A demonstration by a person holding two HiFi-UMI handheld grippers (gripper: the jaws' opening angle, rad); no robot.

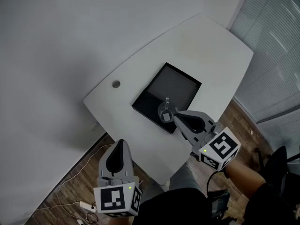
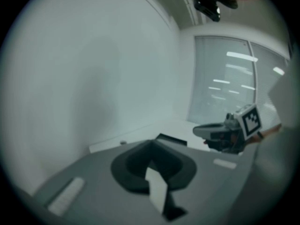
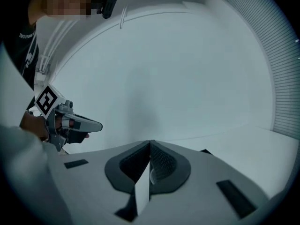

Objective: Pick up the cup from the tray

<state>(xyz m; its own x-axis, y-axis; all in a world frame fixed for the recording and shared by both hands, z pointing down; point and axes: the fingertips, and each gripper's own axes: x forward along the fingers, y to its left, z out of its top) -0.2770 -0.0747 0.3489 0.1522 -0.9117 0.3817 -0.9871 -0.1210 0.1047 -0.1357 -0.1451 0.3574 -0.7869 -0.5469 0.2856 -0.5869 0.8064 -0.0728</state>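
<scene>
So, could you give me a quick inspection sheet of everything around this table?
Surface: white rounded table.
Job's things: clear glass cup standing at the near end of the flat black tray.
Clutter: small round grey cap set in the tabletop.
Grippers: right gripper shut, tip beside the cup; left gripper shut, off the table's near edge.
Cables: white power strip with cords on the wooden floor.
Surroundings: pale wall, window blinds.
</scene>
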